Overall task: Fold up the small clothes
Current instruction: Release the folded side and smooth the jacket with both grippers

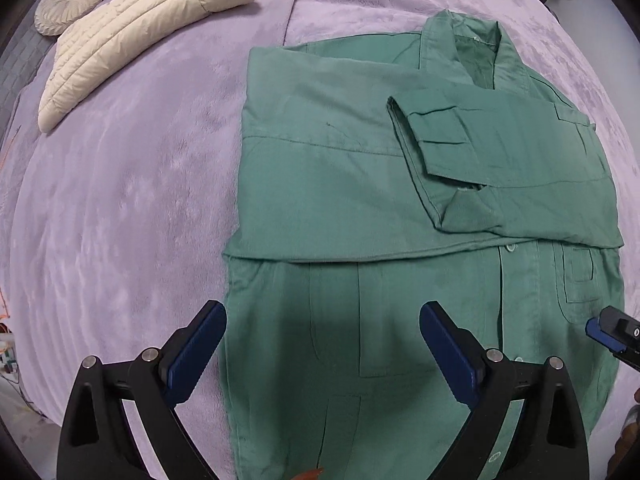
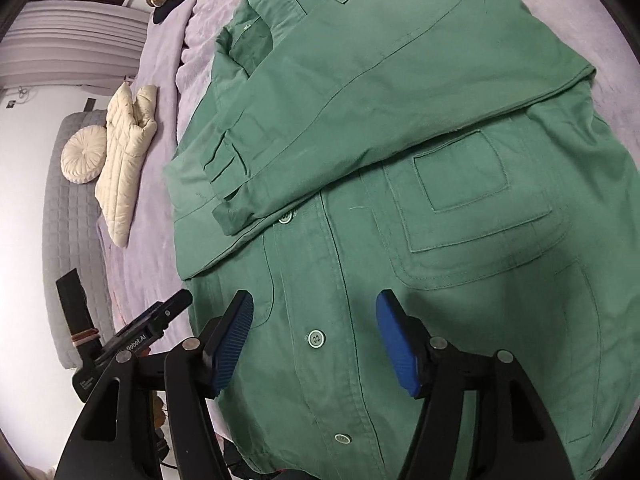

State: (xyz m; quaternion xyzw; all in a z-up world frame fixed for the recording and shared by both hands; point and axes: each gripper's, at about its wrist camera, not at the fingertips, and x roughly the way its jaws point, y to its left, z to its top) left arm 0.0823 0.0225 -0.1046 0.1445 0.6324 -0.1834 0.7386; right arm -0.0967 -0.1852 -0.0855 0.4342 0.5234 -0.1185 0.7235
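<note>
Green shirt (image 1: 360,184) on lilac blanket (image 1: 120,200), collar away | L gripper (image 1: 322,344) & R gripper (image 2: 314,336): jaws apart, empty | sleeves folded crosswise

Running off the bottom edge below the left claw (image 1: 322,344): the shirt (image 1: 360,200) hem, unseen. Showing only as a cut-off tip at the right edge, beside that claw: the right claw (image 1: 612,330). Hiding part of the shirt front beyond the right claw (image 2: 314,344): a folded sleeve (image 2: 360,92). Sitting far left of it, partly cropped: a jacket (image 2: 124,160).
</note>
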